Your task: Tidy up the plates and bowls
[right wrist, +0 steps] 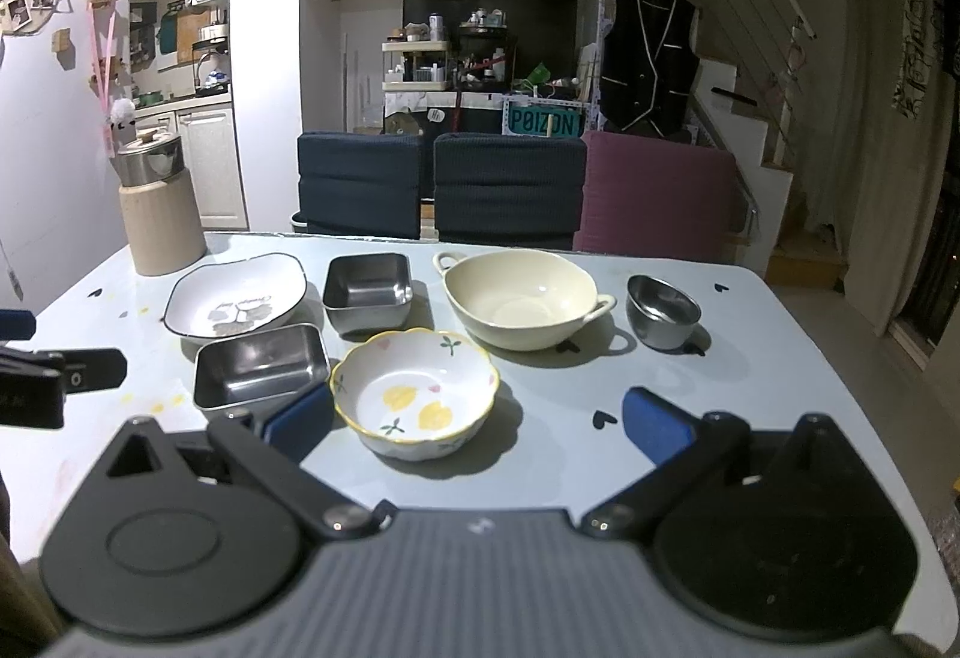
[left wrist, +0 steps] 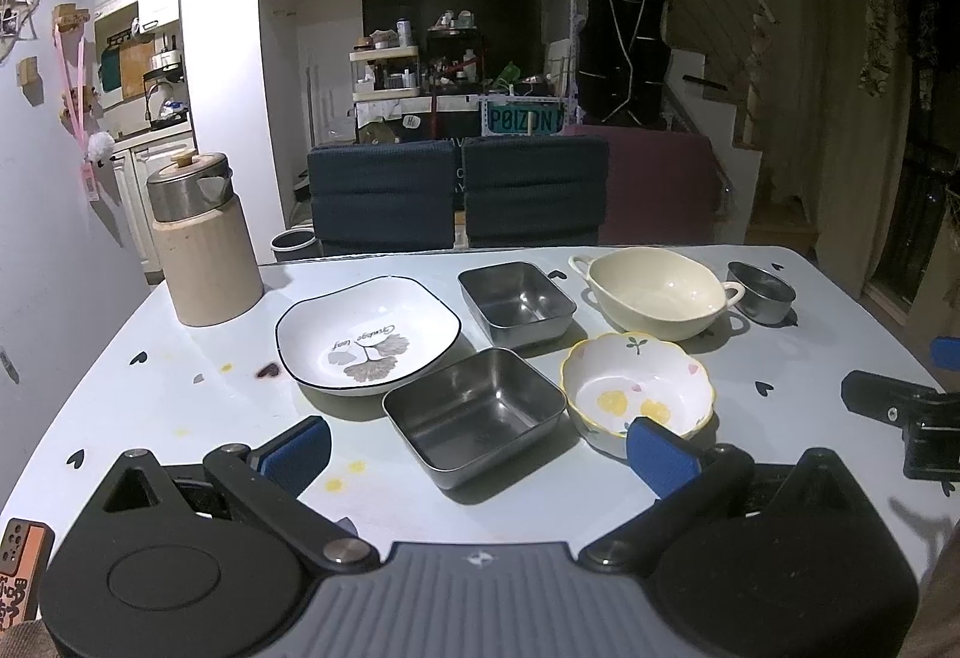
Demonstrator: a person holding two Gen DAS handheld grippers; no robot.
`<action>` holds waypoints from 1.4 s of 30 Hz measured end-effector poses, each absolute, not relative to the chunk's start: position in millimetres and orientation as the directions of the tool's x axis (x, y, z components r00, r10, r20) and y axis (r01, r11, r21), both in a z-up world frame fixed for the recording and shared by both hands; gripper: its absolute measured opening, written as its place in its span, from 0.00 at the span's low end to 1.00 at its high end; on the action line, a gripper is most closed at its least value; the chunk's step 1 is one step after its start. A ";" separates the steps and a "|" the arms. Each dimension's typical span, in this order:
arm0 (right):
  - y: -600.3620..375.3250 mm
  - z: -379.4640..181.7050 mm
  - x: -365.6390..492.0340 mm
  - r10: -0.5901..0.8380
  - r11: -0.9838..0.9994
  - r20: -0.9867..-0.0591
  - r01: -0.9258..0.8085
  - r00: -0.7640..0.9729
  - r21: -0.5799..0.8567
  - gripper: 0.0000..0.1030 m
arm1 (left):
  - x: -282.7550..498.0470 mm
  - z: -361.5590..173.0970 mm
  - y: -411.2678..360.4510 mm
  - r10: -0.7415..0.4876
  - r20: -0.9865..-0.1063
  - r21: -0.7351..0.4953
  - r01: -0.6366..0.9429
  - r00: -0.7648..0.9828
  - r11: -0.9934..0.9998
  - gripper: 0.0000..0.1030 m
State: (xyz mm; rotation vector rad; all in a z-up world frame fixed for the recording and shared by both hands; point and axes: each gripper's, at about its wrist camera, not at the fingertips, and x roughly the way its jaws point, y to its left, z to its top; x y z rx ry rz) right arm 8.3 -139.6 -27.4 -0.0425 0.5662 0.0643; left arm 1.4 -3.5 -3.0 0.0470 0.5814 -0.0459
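Observation:
On the pale blue table (left wrist: 180, 394) stand a white leaf-print plate (left wrist: 367, 333) (right wrist: 235, 302), two square steel trays, near (left wrist: 475, 412) (right wrist: 259, 365) and far (left wrist: 516, 302) (right wrist: 367, 291), a flowered bowl with yellow rim (left wrist: 637, 394) (right wrist: 415, 393), a cream two-handled bowl (left wrist: 655, 291) (right wrist: 522, 296) and a small steel bowl (left wrist: 761, 291) (right wrist: 662, 310). My left gripper (left wrist: 480, 454) is open and empty, just in front of the near tray. My right gripper (right wrist: 477, 421) is open and empty, around the near side of the flowered bowl.
A beige canister with a steel lid (left wrist: 201, 244) (right wrist: 157, 202) stands at the table's far left corner. Two dark blue chairs (left wrist: 384, 193) and a purple one (right wrist: 654, 196) line the far edge. The other gripper shows at each view's side (left wrist: 900, 412) (right wrist: 42, 376).

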 end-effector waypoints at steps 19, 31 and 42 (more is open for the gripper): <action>-140.4 -25.4 6.0 0.056 0.996 -0.535 -0.083 0.843 -0.026 1.00 | -0.9 -2.2 -6.5 -0.038 -0.549 0.025 0.062 0.835 0.998 1.00; -139.8 -25.5 6.5 0.055 0.996 -0.538 -0.085 0.841 -0.030 1.00 | -0.8 -1.9 -6.5 -0.038 -0.550 0.025 0.061 0.834 0.998 1.00; -139.7 -25.7 6.7 0.057 0.996 -0.538 -0.087 0.841 -0.031 1.00 | -0.9 -2.2 -6.3 -0.038 -0.550 0.024 0.061 0.834 0.998 1.00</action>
